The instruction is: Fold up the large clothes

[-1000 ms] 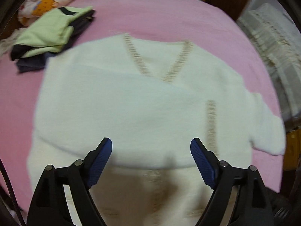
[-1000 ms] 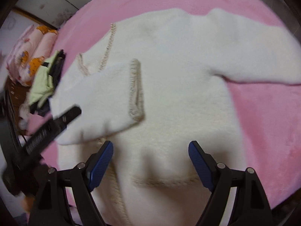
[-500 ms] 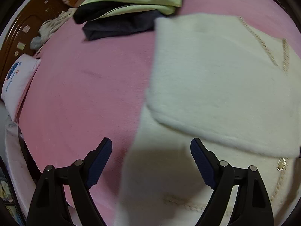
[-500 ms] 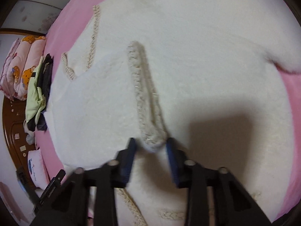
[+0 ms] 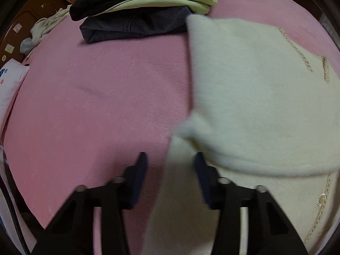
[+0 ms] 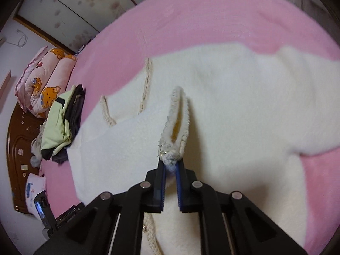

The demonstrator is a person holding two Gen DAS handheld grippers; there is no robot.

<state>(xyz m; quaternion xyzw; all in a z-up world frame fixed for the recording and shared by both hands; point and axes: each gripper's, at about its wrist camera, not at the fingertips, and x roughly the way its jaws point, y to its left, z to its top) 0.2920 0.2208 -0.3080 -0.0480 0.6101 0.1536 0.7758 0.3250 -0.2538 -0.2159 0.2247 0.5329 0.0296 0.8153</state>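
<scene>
A cream fluffy cardigan [image 6: 244, 97] with beige braided trim lies on the pink bed, one sleeve folded across its front. My right gripper [image 6: 171, 165] is shut on the trimmed cuff [image 6: 176, 116] of that folded sleeve and lifts it off the body. In the left wrist view the cardigan [image 5: 255, 97] fills the right side. My left gripper [image 5: 170, 170] is half closed around the cardigan's left side edge [image 5: 167, 180], with the jaws still apart and the fingertips blurred.
A folded pile of green and dark clothes [image 5: 144, 6] lies at the far side of the pink bed [image 5: 95, 97], touching the cardigan's shoulder. A cartoon-print quilt [image 6: 42, 80] and a wooden headboard [image 6: 14, 148] are at the left.
My right gripper closed on the sleeve cuff and raised it. My left gripper swung left to the cardigan's side edge and its jaws narrowed around it.
</scene>
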